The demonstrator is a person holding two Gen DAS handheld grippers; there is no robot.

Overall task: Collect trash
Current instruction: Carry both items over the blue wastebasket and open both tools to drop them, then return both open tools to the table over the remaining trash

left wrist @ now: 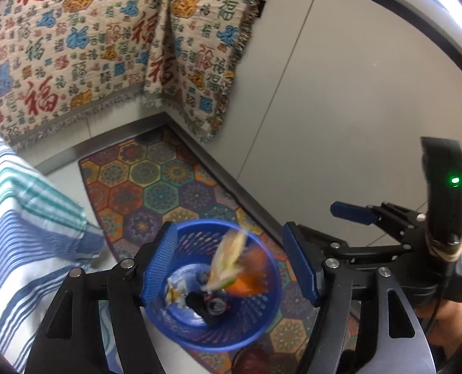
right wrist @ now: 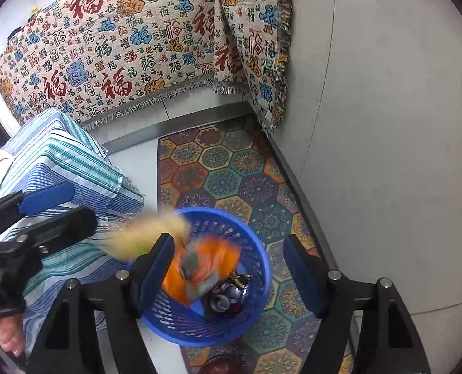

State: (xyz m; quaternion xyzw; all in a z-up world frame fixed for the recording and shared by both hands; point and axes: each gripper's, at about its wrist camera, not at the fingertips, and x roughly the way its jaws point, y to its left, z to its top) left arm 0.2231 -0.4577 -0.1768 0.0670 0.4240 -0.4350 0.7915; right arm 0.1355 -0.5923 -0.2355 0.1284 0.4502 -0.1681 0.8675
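A blue plastic waste basket [left wrist: 256, 318] stands on the patterned rug below both grippers; it also shows in the right wrist view [right wrist: 256, 249]. Inside lie a crushed can [right wrist: 223, 300], dark scraps and white paper [left wrist: 176, 290]. A blurred yellowish wrapper [left wrist: 228, 258] and an orange wrapper [left wrist: 251, 277] are in the air, falling into the basket; the right wrist view shows them as a yellow blur [right wrist: 143, 237] and an orange blur [right wrist: 206, 265]. My left gripper [left wrist: 229, 271] is open and empty above the basket. My right gripper [right wrist: 228, 277] is open and empty beside it.
A colourful hexagon rug [right wrist: 231, 174] lies along the grey wall [right wrist: 387, 124]. A blue-and-white striped cloth covers a table [right wrist: 62, 168] at left. A patterned cloth with red characters [right wrist: 122, 46] hangs at the back. A dark red round object [right wrist: 223, 366] sits at the bottom edge.
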